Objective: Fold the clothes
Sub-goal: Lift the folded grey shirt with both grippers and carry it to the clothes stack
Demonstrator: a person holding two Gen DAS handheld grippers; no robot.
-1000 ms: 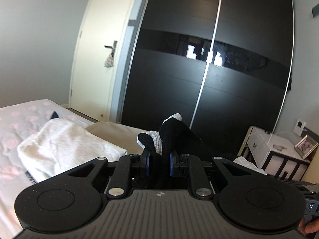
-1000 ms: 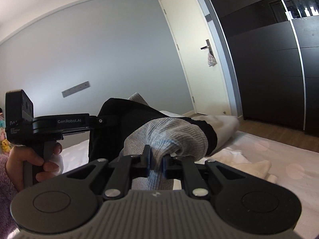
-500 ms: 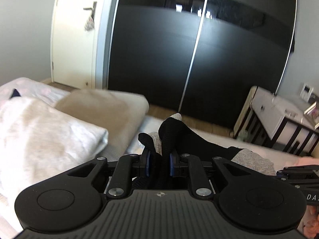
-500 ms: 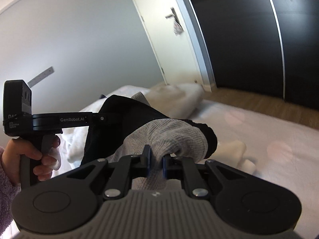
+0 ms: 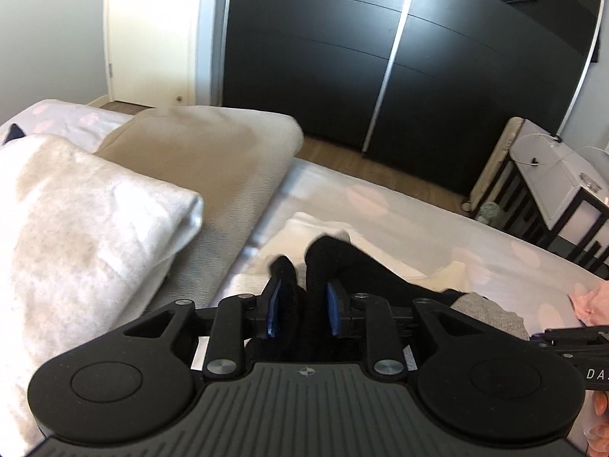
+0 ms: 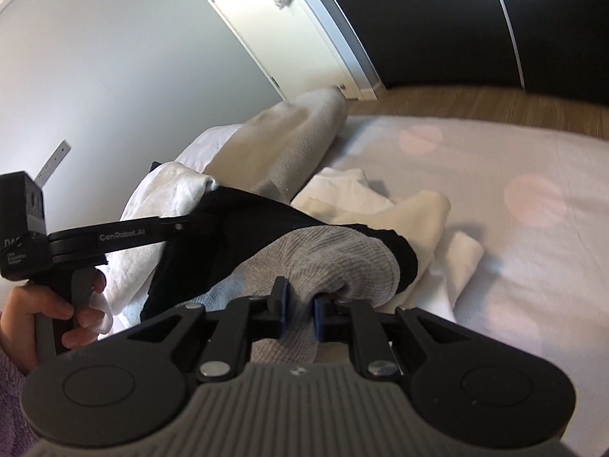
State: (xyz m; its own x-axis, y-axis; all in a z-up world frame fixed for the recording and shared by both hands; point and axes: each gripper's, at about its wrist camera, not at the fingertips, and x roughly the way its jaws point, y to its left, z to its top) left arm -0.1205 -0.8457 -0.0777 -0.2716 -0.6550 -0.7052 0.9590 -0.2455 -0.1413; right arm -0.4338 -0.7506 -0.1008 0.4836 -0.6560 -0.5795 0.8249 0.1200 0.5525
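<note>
We span black-and-grey garment [image 6: 289, 228] between us, just above white clothes [image 6: 426, 228]: left gripper [image 5: 302, 306] jaws just eased, black end between; right gripper [image 6: 298, 306] jaws just eased too, grey end between pads.

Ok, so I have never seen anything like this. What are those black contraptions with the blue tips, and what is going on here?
There is no robot. A person holds a two-fingered clamp in each hand, and each picture comes from a camera that looks along the fingers of one clamp.

One picture is from the left gripper, the other from the right gripper, which also shows the person's left hand.

Both have one black and grey knitted garment between their fingers. The right gripper pinches the grey end. The left jaws have just been opening with black cloth between them, and I cannot tell if they grip it.

Below is a pale bed sheet with pink dots. On it lie a white garment and a folded beige blanket.
</note>
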